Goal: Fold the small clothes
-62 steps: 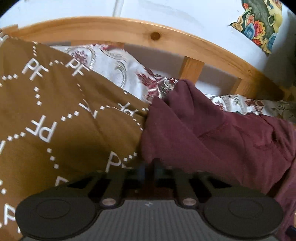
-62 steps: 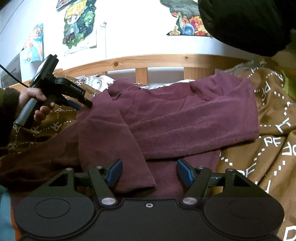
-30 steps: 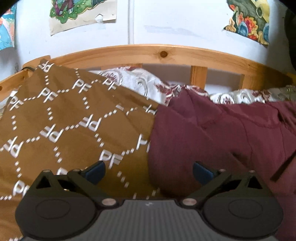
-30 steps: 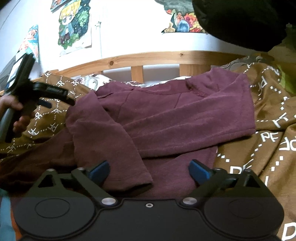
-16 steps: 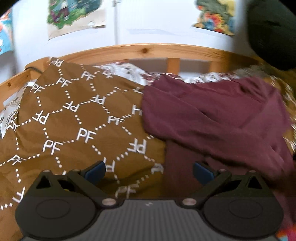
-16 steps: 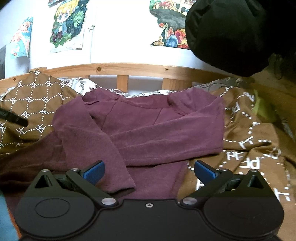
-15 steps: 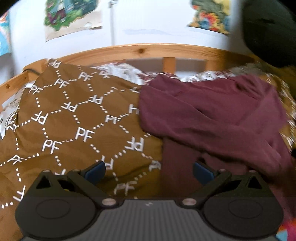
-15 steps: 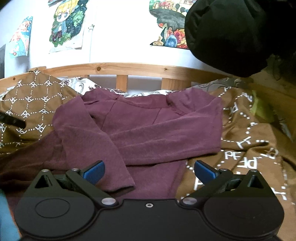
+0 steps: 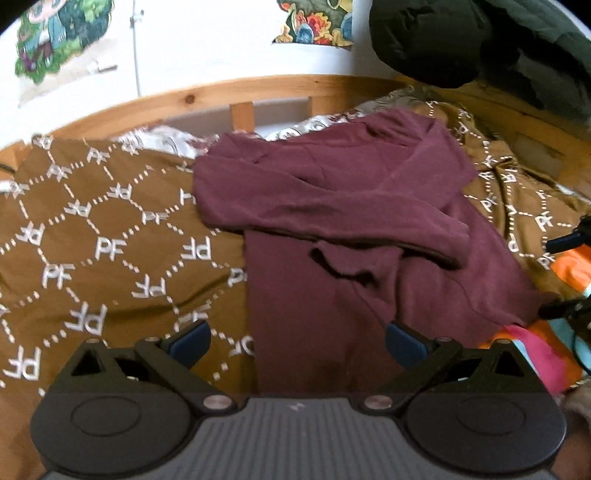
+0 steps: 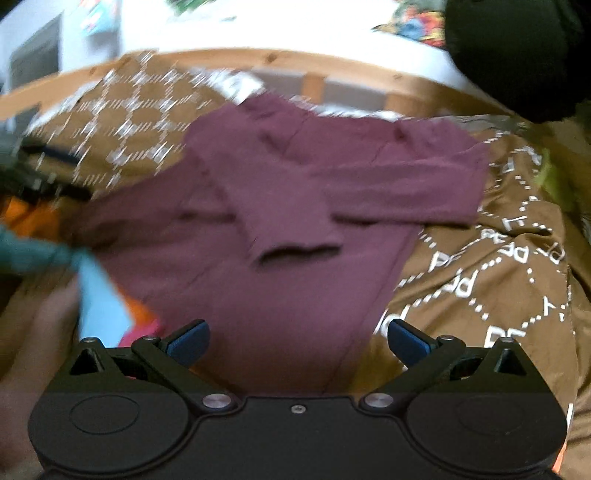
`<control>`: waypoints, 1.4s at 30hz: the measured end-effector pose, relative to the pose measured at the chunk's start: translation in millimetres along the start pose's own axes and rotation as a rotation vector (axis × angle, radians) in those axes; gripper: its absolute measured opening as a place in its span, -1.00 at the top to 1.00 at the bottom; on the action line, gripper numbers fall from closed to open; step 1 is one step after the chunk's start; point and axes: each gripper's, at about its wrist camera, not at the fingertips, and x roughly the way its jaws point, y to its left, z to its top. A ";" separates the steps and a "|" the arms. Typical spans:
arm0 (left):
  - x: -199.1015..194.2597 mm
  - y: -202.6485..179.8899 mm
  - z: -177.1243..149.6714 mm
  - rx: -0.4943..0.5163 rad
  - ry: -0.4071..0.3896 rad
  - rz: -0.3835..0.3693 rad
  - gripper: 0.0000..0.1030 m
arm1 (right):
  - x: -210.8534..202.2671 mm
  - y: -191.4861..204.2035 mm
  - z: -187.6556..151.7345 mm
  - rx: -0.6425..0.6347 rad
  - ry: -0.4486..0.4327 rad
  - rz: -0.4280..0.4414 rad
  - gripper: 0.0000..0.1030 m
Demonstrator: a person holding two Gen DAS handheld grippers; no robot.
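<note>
Maroon top [image 9: 332, 206] sleeves folded across on brown blanket [image 9: 92, 240], left gripper [image 9: 297, 338] spread empty, right gripper [image 10: 297, 338] spread empty

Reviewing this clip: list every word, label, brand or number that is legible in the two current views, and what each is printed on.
"PF": white letters repeated inside a dotted diamond grid all over the brown blanket, some upright, some mirrored or upside down.
Wall posters: pictures only; no text can be made out.
Maroon sweater: no print or label visible.
Left gripper and right gripper: no markings readable.
Right wrist view is motion-blurred.
</note>
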 end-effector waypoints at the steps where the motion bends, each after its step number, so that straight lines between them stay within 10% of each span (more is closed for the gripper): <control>1: 0.0 2.6 -1.4 -0.012 0.009 -0.021 -0.99 | -0.5 4.3 -2.3 -0.025 0.014 -0.006 -0.99; 11: 4.6 14.4 -10.2 -0.103 0.083 -0.150 -0.99 | 25.2 31.4 -2.9 -0.219 0.118 -0.039 -0.99; 19: 5.5 -5.2 -14.6 0.011 0.107 -0.161 -0.99 | 44.1 44.7 4.6 -0.261 0.013 -0.179 -0.96; 27: 21.2 -31.0 -16.9 0.162 0.126 -0.054 -0.99 | 34.8 23.7 17.5 -0.018 -0.059 -0.013 0.40; 42: 41.6 -42.7 -7.7 0.137 0.137 -0.058 -0.99 | 48.6 -58.7 28.2 0.705 -0.106 0.296 0.68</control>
